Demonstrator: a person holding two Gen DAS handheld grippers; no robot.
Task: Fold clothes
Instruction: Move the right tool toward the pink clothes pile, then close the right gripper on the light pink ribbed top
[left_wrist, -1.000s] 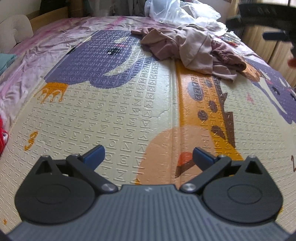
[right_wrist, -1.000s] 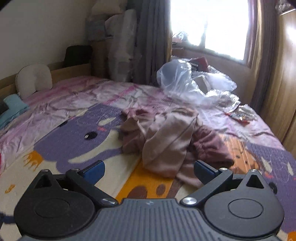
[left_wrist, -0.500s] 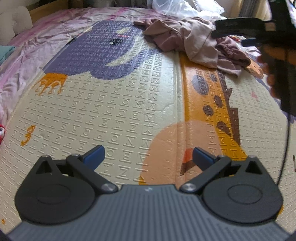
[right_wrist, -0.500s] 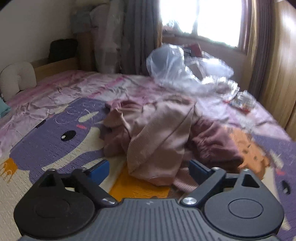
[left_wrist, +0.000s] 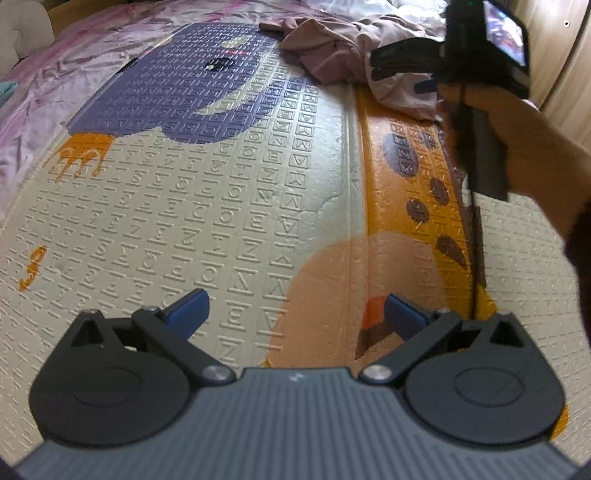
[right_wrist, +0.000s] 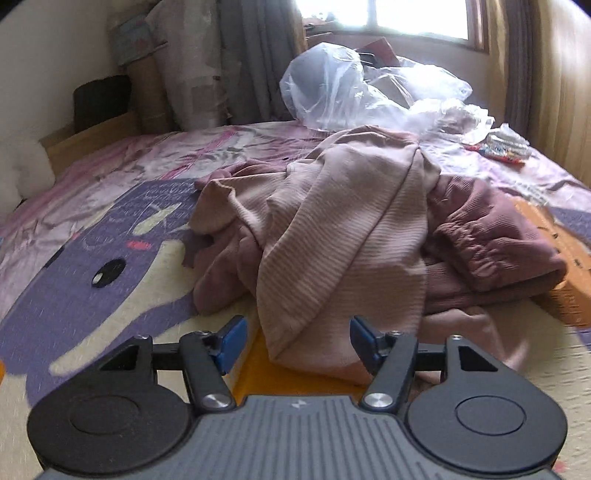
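Bedroom scene: we work over a foam play mat with embossed letters and a purple cartoon animal, laid on a bed with a pink sheet.

Left wrist view: our left gripper hangs over bare mat, blue pads wide apart, nothing between them. Only this view shows our right gripper from outside: black body with a small lit screen on top, gripped by a hand, a cable trailing down from it. It sits at the near edge of the clothes pile, which shows here only as a distant pink heap at the far end of the mat.

Right wrist view gives the detail the left one lacks. The clothes are a crumpled heap: a light pink ribbed garment draped over a darker mauve garment with a gathered cuff. A hanging fold of the light pink piece lies between the right gripper's blue pads. Jaws are closing, but the pads do not yet press the cloth; gaps show on both sides.

Also only in this view: clear plastic bags behind the pile, grey curtains, a bright window, a wooden headboard.
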